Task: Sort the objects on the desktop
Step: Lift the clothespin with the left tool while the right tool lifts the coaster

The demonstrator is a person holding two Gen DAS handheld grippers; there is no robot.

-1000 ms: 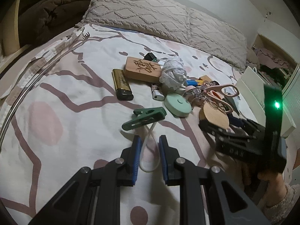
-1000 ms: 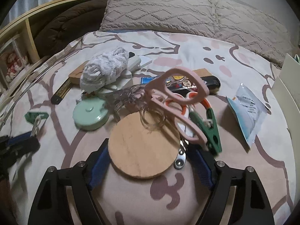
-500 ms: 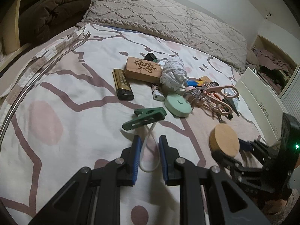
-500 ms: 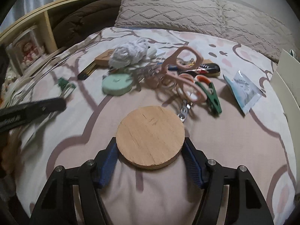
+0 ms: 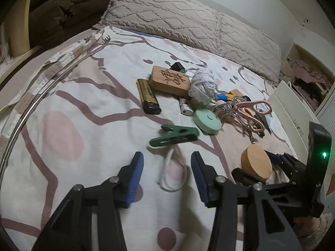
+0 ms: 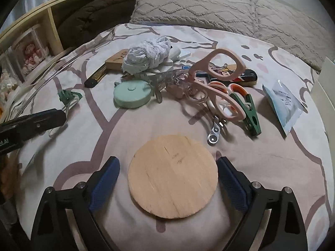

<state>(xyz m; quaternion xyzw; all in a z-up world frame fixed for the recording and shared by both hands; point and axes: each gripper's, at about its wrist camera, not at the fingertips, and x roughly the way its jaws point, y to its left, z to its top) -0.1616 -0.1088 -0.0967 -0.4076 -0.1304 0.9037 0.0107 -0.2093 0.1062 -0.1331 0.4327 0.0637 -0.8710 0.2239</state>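
A round wooden disc lies flat on the bedspread between the fingers of my right gripper, which is open with gaps on both sides; the disc also shows in the left wrist view. My left gripper is open around a white cord loop tied to a green clothespin. Behind lies a pile: mint tape measure, pink scissors, a second green clothespin, wooden block, lighter, white yarn ball.
A sachet lies at the right. Pillows line the bed's far side. A white box stands at the right edge, a shelf at the left. A metal hoop curves along the bedspread's left.
My right gripper pulled the wooden disc back out of the pile, set it on the bedspread and opened. My left gripper opened wider around the cord loop.
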